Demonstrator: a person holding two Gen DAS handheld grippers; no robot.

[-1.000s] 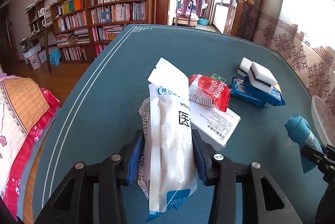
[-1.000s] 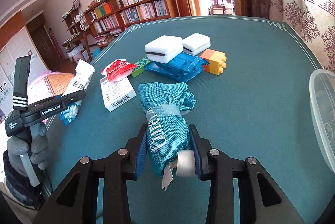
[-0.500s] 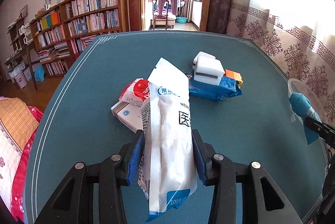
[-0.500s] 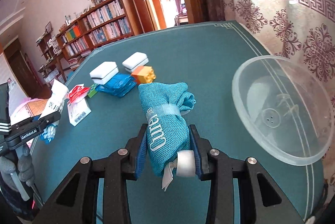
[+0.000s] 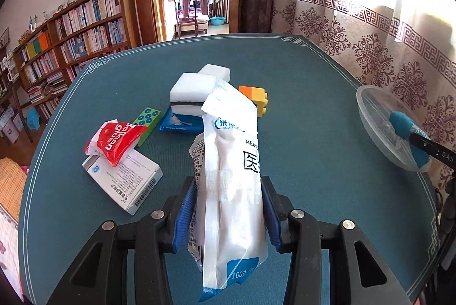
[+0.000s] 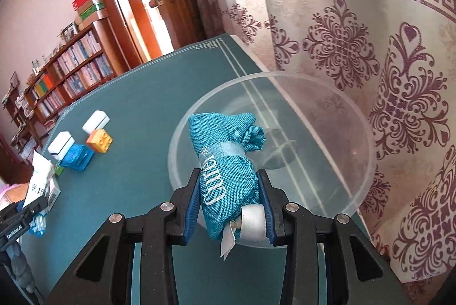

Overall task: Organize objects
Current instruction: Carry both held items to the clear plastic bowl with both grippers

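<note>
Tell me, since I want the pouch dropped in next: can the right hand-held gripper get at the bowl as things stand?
Probably yes. The right hand-held gripper, shut on the pouch, hangs over the bowl; nothing shows between them, and the bowl looks empty.

We see the left gripper pitched downward over the near edge of the desk, its blue-padded fingers closed against both sides of a white packet held lengthwise between them. The right gripper also tilts downward, near the desk's right edge; its fingers clamp a teal pouch at its lower half. In the right wrist view, the left gripper's black body appears at the lower left, with a grey-gloved hand below it.
</note>
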